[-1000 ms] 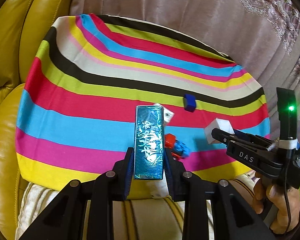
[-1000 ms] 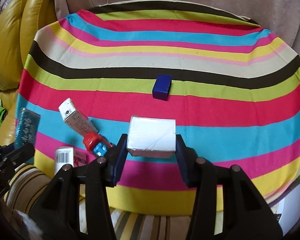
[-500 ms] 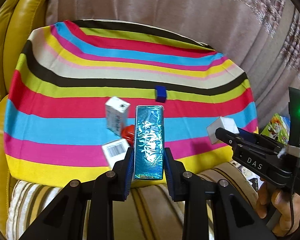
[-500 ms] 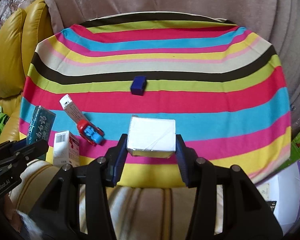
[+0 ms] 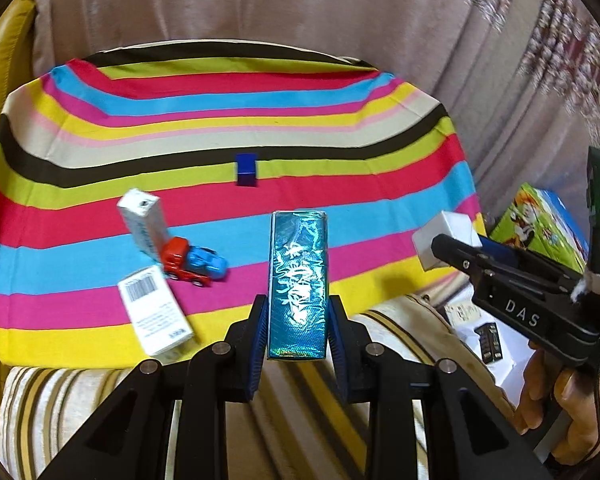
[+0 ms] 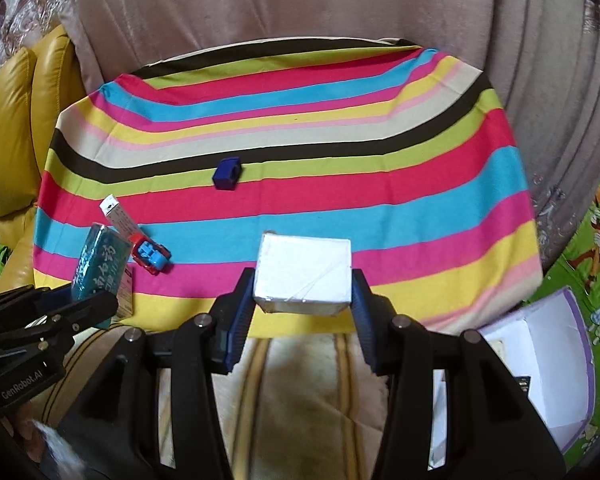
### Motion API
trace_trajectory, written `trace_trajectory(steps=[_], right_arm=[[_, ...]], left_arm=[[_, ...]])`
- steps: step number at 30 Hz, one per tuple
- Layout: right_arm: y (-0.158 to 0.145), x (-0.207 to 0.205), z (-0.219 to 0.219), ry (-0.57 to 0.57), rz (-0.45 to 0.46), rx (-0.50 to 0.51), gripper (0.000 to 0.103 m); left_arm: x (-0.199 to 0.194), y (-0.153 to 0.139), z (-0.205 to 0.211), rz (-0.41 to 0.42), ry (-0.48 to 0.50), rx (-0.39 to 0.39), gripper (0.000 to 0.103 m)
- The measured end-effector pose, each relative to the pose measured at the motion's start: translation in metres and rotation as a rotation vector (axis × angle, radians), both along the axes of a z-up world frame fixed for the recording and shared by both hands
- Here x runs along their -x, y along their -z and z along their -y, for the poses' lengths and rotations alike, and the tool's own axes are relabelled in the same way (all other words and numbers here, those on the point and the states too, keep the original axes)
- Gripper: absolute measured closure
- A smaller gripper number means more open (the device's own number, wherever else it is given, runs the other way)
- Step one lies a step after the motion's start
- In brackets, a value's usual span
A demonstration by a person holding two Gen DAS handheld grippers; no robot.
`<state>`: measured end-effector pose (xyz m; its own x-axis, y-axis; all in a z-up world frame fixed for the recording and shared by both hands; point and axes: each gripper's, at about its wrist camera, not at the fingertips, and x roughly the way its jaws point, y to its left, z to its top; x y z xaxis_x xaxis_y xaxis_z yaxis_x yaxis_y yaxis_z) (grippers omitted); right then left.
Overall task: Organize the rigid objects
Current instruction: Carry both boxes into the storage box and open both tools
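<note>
My left gripper [image 5: 298,330] is shut on a shiny teal box [image 5: 299,280] and holds it above the near edge of the striped cloth [image 5: 340,128]. My right gripper [image 6: 303,306] is shut on a white box [image 6: 304,272], also held off the cloth. The white box shows in the left wrist view [image 5: 444,236], the teal box in the right wrist view [image 6: 98,266]. On the cloth lie a small dark blue block [image 5: 246,170], a red and blue toy truck [image 5: 192,262], a tall white carton [image 5: 142,224] and a barcode carton [image 5: 154,312].
A yellow leather armchair [image 6: 8,120] stands at the left. A cream striped cushion [image 5: 100,392] lies below the cloth. A white open box [image 6: 540,360] and a green cartoon box [image 5: 540,228] sit at the right. A pink drape hangs behind.
Both grippers have pulled back and up from the cloth with their boxes still held. The toy truck, cartons and blue block now show farther away.
</note>
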<state>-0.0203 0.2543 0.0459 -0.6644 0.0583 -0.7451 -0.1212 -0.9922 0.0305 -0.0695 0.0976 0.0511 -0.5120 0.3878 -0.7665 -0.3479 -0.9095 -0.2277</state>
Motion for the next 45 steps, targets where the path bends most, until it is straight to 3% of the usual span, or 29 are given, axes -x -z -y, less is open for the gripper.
trace_trajectory(steps=[18,45], right_arm=[[-0.008,-0.056,-0.065,0.136,-0.031,-0.027,0.053],[0.010,-0.120,-0.171,0.411,0.026,-0.105,0.053]], left_arm=[[-0.024,-0.002,-0.078,0.036,0.189,0.038,0.073],[-0.072,0.019,-0.203,0.193,0.544,0.019,0.073]])
